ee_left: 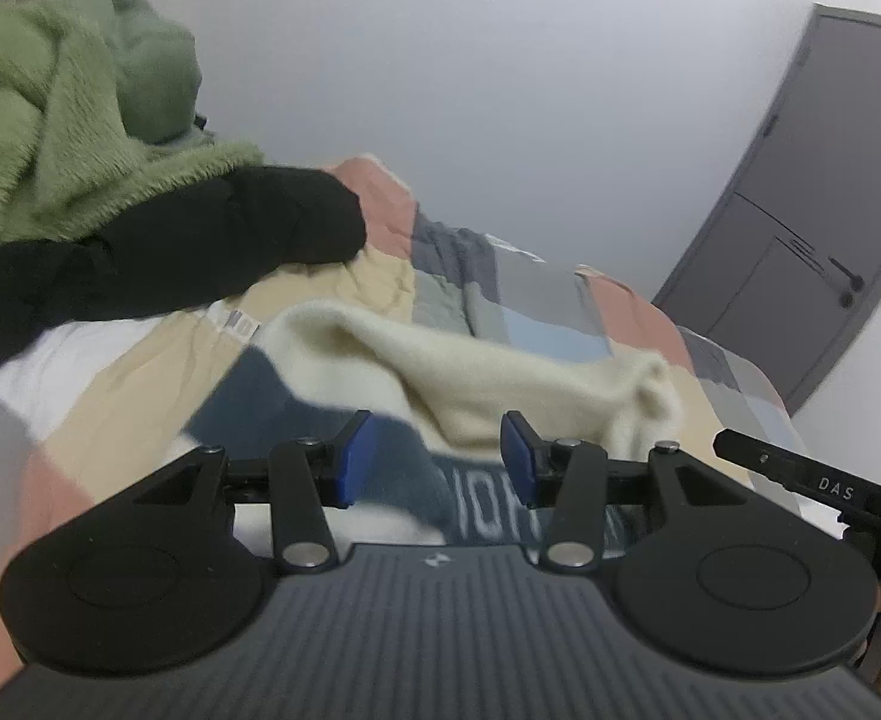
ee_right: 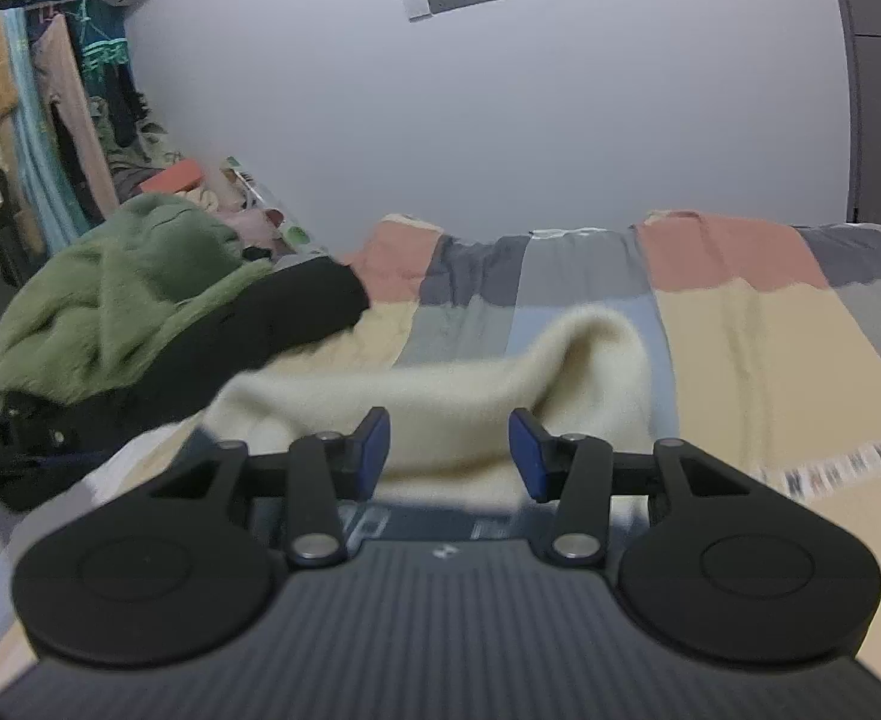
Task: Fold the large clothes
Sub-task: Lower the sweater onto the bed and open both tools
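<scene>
The left gripper [ee_left: 437, 459] is hovering closest to the lens, its blue pads [ee_left: 356, 459] standing wide apart and gripping nothing; the right gripper [ee_right: 449, 456] is likewise gaping and empty. Just beyond both, the cream and navy sweater [ee_left: 500, 372] is lying on the patchwork bedspread [ee_left: 560, 306], its cream sleeve [ee_right: 500, 384] running crosswise, left to right, ahead of the fingers. The navy lettered body [ee_left: 482, 504] is sitting almost under the left jaws, so that hand is looking nearer to the hem, while the right is facing the sleeve's humped end. A green fleece [ee_right: 110, 300] and a black garment [ee_right: 272, 324] are piling up off to the left, well apart
</scene>
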Tool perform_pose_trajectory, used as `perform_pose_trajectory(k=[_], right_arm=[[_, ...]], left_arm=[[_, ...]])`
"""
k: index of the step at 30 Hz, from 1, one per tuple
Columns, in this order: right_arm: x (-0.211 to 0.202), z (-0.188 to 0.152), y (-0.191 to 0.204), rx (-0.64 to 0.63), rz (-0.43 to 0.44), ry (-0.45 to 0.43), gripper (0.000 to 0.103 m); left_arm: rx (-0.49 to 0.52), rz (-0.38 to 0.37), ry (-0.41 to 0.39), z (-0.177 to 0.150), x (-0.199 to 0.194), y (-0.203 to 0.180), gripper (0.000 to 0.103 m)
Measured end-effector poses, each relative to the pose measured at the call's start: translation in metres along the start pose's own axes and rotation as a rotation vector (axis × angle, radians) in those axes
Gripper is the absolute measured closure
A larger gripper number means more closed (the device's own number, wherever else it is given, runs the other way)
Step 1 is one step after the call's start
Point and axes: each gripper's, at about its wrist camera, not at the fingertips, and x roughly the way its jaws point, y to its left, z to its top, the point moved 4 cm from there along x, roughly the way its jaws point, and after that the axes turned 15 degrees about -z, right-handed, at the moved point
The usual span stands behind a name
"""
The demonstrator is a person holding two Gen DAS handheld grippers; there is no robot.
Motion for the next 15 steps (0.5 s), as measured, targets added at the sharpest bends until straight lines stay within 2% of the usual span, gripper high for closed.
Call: perform_pose_trajectory(k=[4, 8, 11, 15], right_arm=[[-0.053, -0.024, 0.000, -0.003, -0.016, -0.012, 0.055], [-0.097, -0.051, -0.004, 0.006, -0.031, -0.008, 0.055], [-0.122, -0.076, -0.008, -0.004, -0.043, -0.007, 0.054], [-0.144, -0.111, -0.016, 0.029, -0.073, 0.036, 0.053]], left_arm=[[0.004, -0.019, -0.021, -0.032, -0.049, -0.028, 0.051], [0.015, -0.028, -0.022, -0.068, -0.081, -0.051, 0.051], [0.010, -0.038, -0.020, -0.095, -0.097, -0.061, 0.051], [0.036, -0.035, -0.010, -0.132, -0.107, -0.066, 0.051]])
